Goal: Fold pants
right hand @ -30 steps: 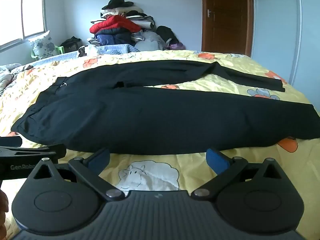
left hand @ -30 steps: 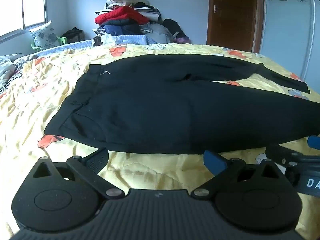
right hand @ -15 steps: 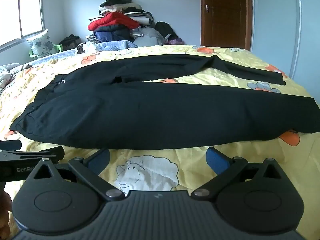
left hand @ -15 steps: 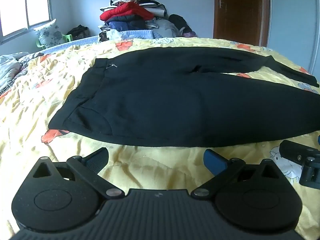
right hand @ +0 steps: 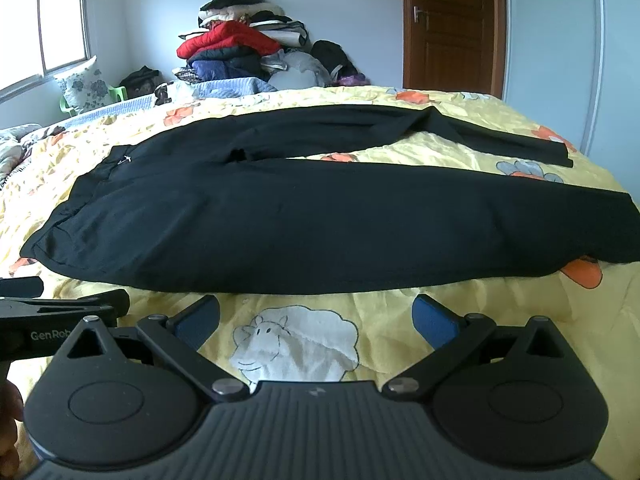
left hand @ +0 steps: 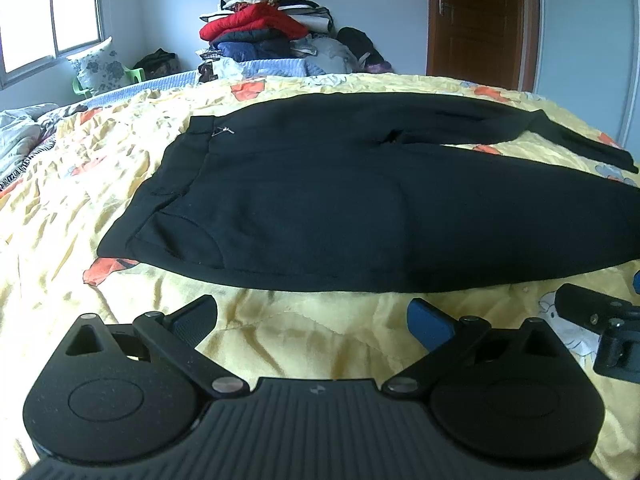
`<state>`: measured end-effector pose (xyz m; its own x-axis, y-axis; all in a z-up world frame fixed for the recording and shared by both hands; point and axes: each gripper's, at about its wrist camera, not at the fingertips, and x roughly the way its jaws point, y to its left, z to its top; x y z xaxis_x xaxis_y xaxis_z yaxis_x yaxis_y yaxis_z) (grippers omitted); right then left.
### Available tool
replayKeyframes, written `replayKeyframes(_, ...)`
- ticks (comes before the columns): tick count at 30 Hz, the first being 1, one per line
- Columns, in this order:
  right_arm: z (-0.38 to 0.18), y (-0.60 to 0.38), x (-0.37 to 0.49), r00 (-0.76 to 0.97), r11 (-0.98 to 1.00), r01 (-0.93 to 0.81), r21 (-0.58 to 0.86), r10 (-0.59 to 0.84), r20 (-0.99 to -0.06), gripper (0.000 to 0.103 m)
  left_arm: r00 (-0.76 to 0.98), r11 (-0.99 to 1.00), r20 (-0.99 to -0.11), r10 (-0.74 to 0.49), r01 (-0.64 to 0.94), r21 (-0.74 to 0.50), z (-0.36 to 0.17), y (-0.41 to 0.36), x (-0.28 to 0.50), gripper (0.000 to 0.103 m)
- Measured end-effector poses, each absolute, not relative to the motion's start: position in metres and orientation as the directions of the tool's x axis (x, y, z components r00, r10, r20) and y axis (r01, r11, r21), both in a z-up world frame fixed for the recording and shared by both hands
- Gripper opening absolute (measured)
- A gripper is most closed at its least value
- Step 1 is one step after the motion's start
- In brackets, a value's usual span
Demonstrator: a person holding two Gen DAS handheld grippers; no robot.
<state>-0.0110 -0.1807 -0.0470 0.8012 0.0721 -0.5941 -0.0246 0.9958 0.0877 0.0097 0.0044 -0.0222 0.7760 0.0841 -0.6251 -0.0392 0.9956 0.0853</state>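
Observation:
Black pants (left hand: 360, 208) (right hand: 304, 220) lie flat across a yellow patterned bedspread (left hand: 60, 200), waistband to the left and both legs spread toward the right. My left gripper (left hand: 312, 318) is open just short of the near hem below the hip area, nothing between its fingers. My right gripper (right hand: 316, 316) is also open, hovering over a white sheep print in front of the near leg. Each gripper's body shows at the edge of the other's view.
A tall pile of clothes (left hand: 260, 36) (right hand: 236, 44) stands behind the bed against the wall. A wooden door (left hand: 476, 20) is at the back right and a window (left hand: 48, 8) at the left. A pillow on a green chair (right hand: 84, 88) sits beyond the bed.
Both grippers have eased a little forward and lower toward the near edge of the pants. The pants lie where they were, and both grippers stay open.

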Motion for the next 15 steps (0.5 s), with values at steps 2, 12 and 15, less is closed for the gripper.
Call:
replayKeyframes(2,-0.0471,-0.1802,-0.0113,0.802,0.996,-0.025,0.085,0.071,-0.593,0.103,0.773,0.995,-0.628,0.092,-0.043,0.093,-0.0227,0.0039,0.0101,0.103)
replayKeyframes(12,-0.0464,-0.1799,-0.0112,0.801,0.996,-0.028,0.084,0.073,-0.594,0.103,0.773,0.996,-0.629,0.078,-0.036,0.079,-0.0234,0.0050,0.0107,0.103)
replayKeyframes(15,-0.0466,-0.1799,-0.0110,0.800,0.996,-0.029,0.085,0.074,-0.596,0.103,0.776,0.998,-0.628,0.060,-0.031,0.057,-0.0228,0.0066,0.0097,0.102)
